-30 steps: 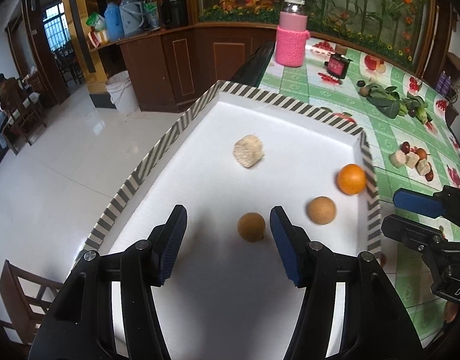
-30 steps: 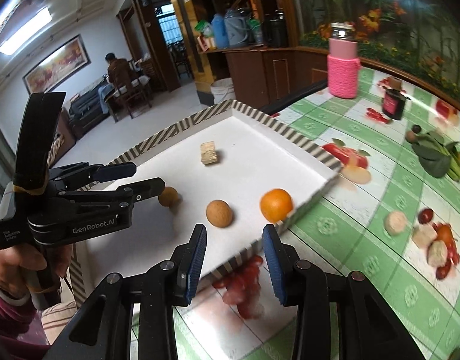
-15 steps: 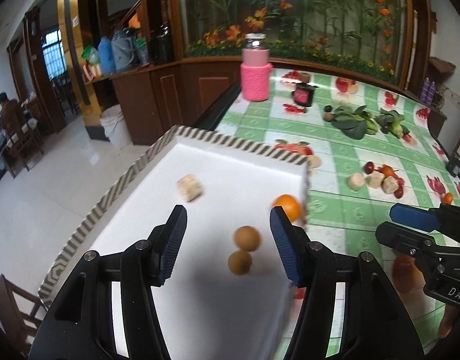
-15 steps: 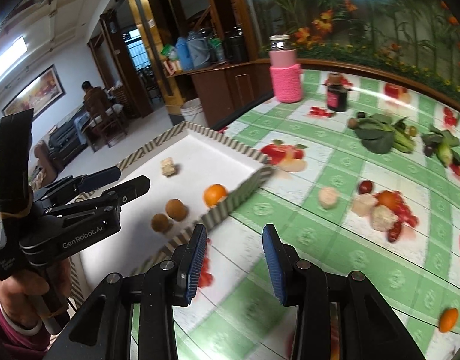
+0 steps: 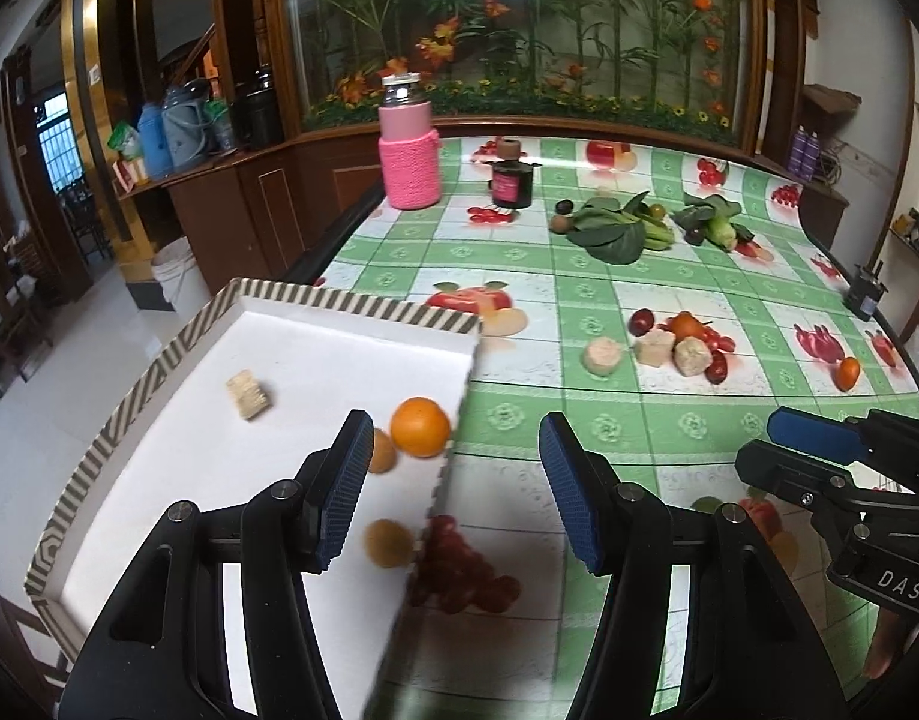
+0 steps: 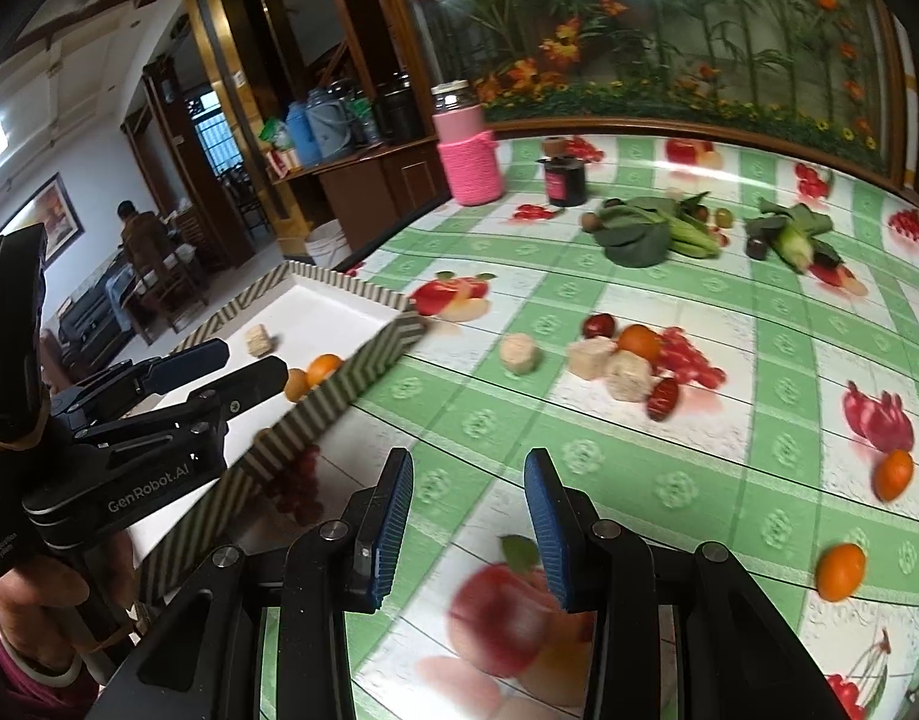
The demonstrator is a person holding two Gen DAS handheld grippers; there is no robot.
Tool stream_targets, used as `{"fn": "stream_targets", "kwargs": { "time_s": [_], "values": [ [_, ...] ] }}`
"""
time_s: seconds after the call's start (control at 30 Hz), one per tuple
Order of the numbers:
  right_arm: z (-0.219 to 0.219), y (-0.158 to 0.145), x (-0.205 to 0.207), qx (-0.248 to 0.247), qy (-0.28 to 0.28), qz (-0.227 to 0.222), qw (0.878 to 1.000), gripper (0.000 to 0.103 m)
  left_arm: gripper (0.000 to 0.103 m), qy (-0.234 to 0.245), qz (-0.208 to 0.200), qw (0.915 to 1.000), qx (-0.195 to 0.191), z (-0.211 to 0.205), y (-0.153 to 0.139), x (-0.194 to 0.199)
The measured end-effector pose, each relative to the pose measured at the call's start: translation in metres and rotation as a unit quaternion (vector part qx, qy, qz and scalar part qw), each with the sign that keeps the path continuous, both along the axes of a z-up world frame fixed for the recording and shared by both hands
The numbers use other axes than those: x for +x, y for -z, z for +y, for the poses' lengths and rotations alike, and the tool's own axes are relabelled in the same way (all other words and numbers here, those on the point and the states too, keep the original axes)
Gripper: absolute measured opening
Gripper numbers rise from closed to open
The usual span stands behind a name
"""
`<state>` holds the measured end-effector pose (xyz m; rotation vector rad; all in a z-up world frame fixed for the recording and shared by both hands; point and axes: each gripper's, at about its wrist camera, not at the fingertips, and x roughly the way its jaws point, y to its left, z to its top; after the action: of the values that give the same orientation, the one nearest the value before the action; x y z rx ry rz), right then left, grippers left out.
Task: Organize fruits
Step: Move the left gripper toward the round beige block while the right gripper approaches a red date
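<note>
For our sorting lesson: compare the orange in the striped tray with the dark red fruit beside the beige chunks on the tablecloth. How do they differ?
The orange is bright orange and larger; the dark red fruit is deep maroon and smaller. The orange lies inside the striped tray; the dark red fruit lies on the tablecloth. Both look rounded, and neither is held.

orange (image 5: pixel 419 426) in tray (image 5: pixel 351 303) (fruit pile (image 5: pixel 675 343) lies right).

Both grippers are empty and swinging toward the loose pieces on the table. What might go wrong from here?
1. The orange sits against the low wall of the tray; a knock from the left gripper might roll it out.
2. The fruit pile is packed tight, so the right gripper may nudge neighbours.
3. The two small oranges lie near the table's edge and could roll off.
</note>
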<state>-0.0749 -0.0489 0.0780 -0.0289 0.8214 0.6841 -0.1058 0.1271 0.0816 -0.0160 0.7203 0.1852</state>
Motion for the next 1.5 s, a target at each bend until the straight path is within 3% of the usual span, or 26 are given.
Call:
{"fn": "stream_targets", "kwargs": {
  "time_s": [0.17,0.43,0.73,0.87,1.2,1.3,1.5],
  "values": [
    [-0.019,0.002,0.002,0.001,0.017,0.002,1.0,0.037,0.058,0.013,0.004,0.9999,0.001,-0.014,0.004,0.006],
    [-0.053,0.01,0.007,-0.001,0.048,0.011,0.999,0.037,0.058,0.043,0.033,0.9972,-0.052,-0.025,0.017,0.024],
    [-0.08,0.016,0.026,-0.009,0.068,0.011,0.998,0.038,0.058,0.064,0.062,0.9942,-0.06,-0.048,0.026,0.054],
    [-0.074,0.02,0.047,-0.02,0.049,0.006,0.999,0.038,0.058,0.068,0.079,0.9919,-0.073,-0.051,0.032,0.071],
    [-0.037,0.049,0.103,-0.089,-0.066,0.0,0.994,0.038,0.058,0.053,0.095,0.9909,-0.078,-0.051,0.045,0.103],
    [-0.031,0.054,0.11,-0.115,-0.078,-0.016,0.99,0.038,0.058,0.054,0.101,0.9902,-0.081,-0.051,0.051,0.111],
    [-0.025,0.064,0.123,-0.111,-0.094,-0.024,0.989,0.038,0.058,0.047,0.107,0.9896,-0.084,-0.051,0.058,0.124]
  ]
}}
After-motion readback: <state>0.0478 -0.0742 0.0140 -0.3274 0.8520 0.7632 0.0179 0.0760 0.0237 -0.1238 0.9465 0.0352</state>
